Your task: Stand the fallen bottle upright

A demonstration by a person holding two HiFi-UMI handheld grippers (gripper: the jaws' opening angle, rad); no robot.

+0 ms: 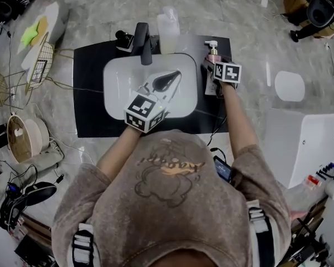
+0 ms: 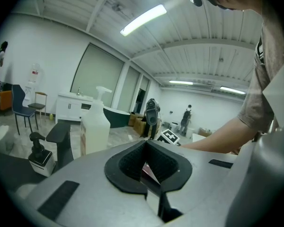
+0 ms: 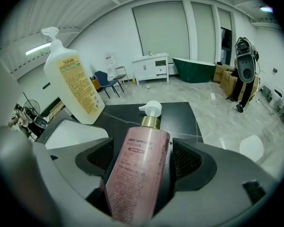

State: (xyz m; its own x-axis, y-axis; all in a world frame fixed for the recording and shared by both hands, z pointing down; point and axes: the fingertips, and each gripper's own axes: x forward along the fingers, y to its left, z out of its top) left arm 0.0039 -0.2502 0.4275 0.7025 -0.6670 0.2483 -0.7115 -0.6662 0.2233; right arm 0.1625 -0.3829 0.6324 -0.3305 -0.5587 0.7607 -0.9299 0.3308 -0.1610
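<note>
Right gripper (image 3: 141,168) straddling the pink pump bottle (image 3: 143,143)
jaws spread, no squeeze, guess it's lining up the lift; pump at 12 o'clock; left gripper (image 2: 149,168) closed, empty

pink bottle (image 3: 136,171): 1 | white bottle (image 3: 73,85): 1 | basin (image 1: 119,78): 1 | faucet (image 1: 143,41): 1
</note>
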